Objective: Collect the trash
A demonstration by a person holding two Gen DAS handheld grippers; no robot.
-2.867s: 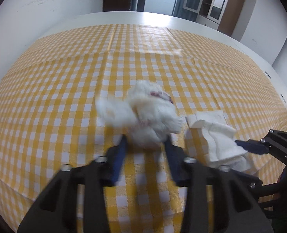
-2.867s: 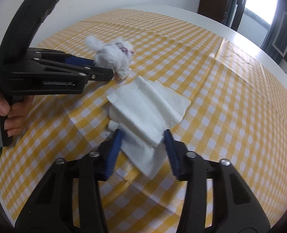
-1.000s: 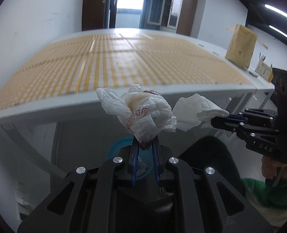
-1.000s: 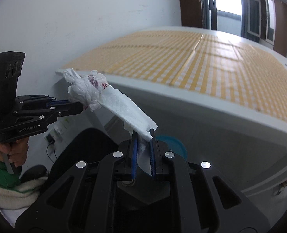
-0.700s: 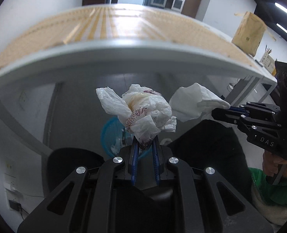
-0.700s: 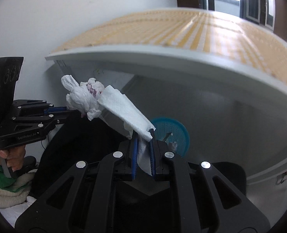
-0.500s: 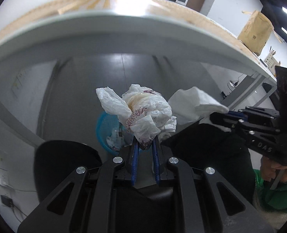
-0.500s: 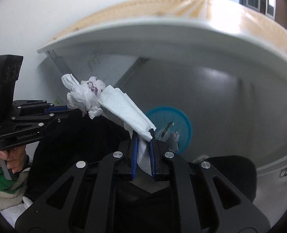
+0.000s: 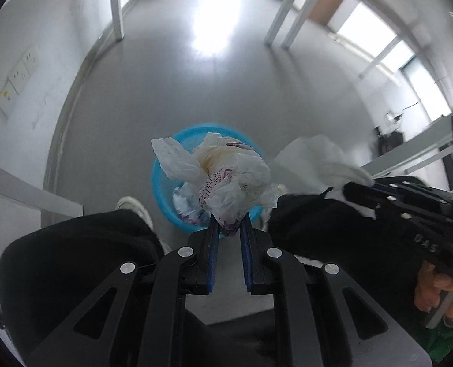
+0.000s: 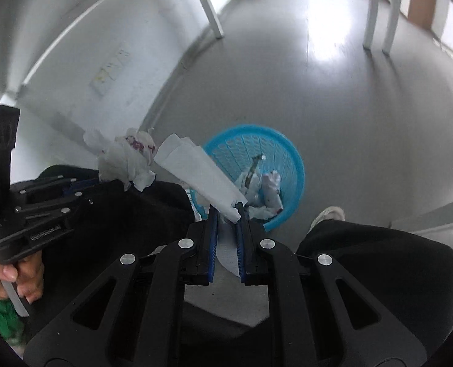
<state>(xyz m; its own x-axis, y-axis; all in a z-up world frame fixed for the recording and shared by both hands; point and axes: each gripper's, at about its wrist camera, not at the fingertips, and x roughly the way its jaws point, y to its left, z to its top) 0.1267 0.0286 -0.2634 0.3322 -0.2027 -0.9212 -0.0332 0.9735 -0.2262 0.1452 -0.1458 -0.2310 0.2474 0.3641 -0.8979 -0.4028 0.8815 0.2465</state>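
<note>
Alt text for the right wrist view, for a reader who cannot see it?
The right tool is shut on a folded white tissue above a blue basket already holding trash on the grey floor. At left, the left tool grips a crumpled wad.

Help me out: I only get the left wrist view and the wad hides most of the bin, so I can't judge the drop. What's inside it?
Observer: The right wrist view shows the blue basket holding crumpled wrappers, with bare mesh at the far side.
Operator: Is the right gripper gripping properly?
Observer: Yes, the right gripper is shut on the folded tissue, pinched at one end.
Operator: And my left hand?
Observer: The left gripper, shut on the crumpled wad, shows beside the basket, not over it.
</note>
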